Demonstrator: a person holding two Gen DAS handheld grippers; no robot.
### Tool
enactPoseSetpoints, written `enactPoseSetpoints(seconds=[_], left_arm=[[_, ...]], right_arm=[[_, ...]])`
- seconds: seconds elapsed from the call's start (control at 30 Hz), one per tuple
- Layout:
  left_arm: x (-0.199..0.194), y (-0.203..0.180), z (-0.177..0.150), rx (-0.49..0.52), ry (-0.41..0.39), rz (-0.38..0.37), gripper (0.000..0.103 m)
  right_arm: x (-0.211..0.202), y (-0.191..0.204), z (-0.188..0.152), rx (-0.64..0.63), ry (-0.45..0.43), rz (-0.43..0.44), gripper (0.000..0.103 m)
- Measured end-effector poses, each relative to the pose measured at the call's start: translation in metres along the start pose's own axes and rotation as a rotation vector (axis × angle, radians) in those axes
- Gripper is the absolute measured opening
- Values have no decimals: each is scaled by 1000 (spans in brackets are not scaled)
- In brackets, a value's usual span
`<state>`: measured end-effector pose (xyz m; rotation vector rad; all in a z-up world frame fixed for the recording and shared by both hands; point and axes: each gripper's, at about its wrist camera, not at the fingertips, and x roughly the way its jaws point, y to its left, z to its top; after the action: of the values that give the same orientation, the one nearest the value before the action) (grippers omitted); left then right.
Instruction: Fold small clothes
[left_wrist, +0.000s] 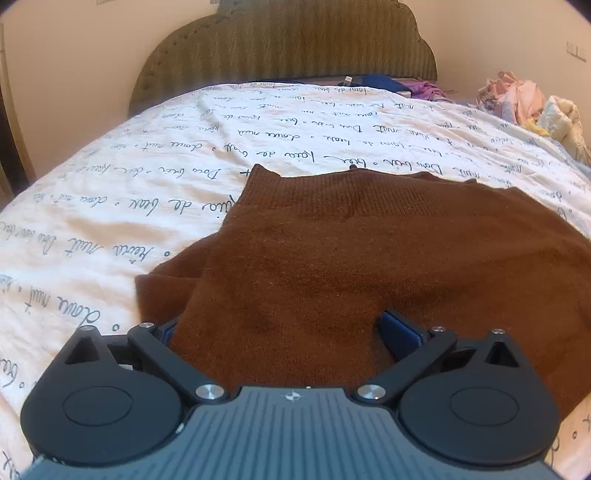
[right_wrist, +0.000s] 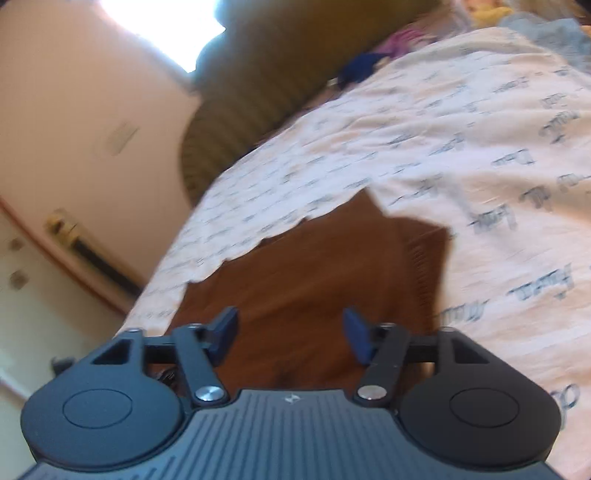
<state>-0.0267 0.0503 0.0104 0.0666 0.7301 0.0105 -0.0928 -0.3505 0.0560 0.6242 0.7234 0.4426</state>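
We see a brown knit sweater (left_wrist: 369, 251) lying mid-frame on the script-printed white bed (left_wrist: 110, 206). Our left hand-held gripper (left_wrist: 280, 332) straddles its soft hem, fingers spread; our right hand-held gripper (right_wrist: 290, 332) gapes above the ribbed knit.

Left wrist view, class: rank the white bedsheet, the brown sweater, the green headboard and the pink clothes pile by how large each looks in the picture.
1. White bedsheet.
2. Brown sweater, though its nearness to the camera inflates it.
3. Green headboard.
4. Pink clothes pile, far off and partly cut by the frame edge.
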Motion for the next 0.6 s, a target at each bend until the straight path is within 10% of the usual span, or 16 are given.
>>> enactPoseSetpoints(seconds=[0.17,0.27,0.4,0.6], left_arm=[[-25,18,7,-40,-28,0,75],[-55,31,8,-116,-83,-42,80],[-66,4,-5,-12,-88,-116,83],[-59,-5,-29,118,-89,2,83]], right_arm=[[4,-14,-21,-117,46,-108,68],[-13,13,-17,-160,14,-184,72],[-8,55,-28,-280,99,-60,70],[12,59,-58,-416,252,-145,70]])
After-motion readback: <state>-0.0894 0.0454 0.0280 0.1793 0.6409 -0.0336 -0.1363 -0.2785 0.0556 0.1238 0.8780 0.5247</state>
